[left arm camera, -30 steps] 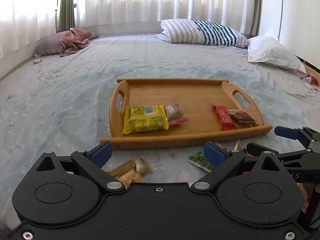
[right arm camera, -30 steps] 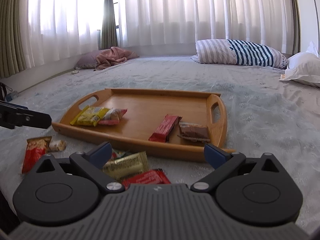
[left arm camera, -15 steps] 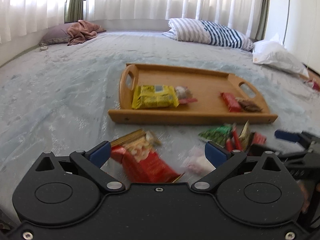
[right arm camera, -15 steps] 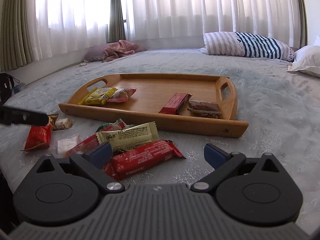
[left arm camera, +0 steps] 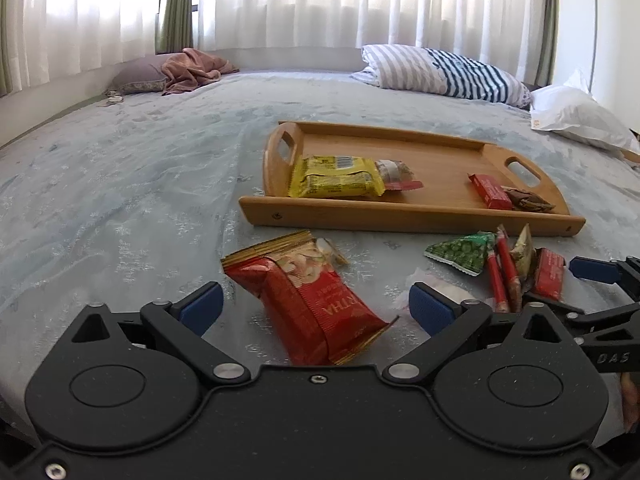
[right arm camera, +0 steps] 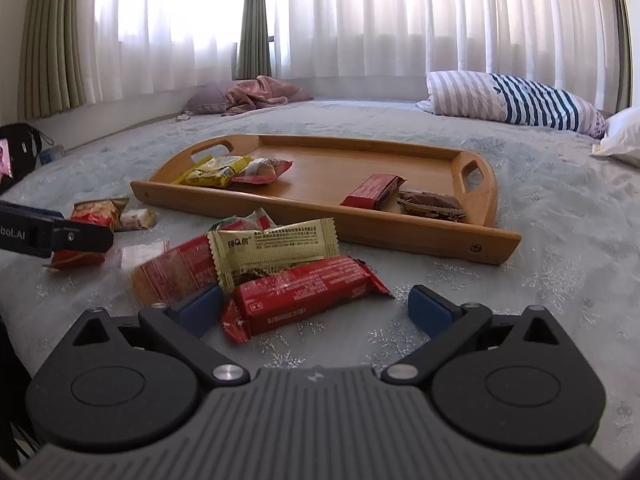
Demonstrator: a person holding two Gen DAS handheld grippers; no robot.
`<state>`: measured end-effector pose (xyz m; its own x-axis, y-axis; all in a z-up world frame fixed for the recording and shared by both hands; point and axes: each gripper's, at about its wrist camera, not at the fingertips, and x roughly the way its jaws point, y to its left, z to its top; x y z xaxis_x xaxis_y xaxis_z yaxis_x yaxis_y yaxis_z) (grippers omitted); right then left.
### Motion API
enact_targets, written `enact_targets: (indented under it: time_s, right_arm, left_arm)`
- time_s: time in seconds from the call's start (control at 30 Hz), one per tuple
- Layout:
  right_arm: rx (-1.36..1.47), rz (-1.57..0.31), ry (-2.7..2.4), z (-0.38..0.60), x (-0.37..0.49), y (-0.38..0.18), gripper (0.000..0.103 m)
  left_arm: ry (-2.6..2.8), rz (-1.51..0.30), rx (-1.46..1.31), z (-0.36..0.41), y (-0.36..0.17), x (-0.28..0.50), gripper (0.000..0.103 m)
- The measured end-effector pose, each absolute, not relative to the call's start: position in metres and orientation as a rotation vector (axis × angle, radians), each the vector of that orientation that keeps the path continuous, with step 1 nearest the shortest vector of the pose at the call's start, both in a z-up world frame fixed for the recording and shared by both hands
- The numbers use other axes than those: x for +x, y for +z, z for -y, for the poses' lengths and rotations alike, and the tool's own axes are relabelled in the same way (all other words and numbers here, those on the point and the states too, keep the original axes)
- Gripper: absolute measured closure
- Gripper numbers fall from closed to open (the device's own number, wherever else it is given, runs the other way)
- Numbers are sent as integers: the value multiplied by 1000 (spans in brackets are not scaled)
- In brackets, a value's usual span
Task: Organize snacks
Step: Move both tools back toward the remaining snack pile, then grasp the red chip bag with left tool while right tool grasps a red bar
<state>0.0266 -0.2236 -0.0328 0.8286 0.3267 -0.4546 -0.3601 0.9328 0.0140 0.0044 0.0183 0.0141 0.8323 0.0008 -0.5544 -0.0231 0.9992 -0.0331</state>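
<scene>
Lowered left tool (left arm camera: pixel 316 308) now straddles red snack bag (left arm camera: pixel 312 304), closing.

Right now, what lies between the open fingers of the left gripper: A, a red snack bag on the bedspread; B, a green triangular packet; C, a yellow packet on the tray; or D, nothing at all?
A: in the left wrist view the red snack bag lies on the bedspread between the closing jaws of the left gripper, untouched; the yellow packet sits on the tray.
</scene>
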Motion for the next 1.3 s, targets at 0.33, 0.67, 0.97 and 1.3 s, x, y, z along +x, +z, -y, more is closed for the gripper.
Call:
enact_targets:
  time_s: [0.33, 0.67, 0.97, 1.3]
  right_arm:
    - [-91, -457, 357, 221, 23, -34, 0]
    - [-94, -460, 353, 220, 23, -34, 0]
    - [-142, -573, 368, 214, 38, -17, 0]
    - [-222, -566, 433, 206, 34, -11, 12]
  left_arm:
    - [6, -628, -55, -16, 10, 12, 50]
    - [9, -624, 7, -6, 10, 10, 55]
    - [2, -606, 15, -7, 20, 6, 56]
    - [-8, -606, 8, -7, 26, 3, 56]
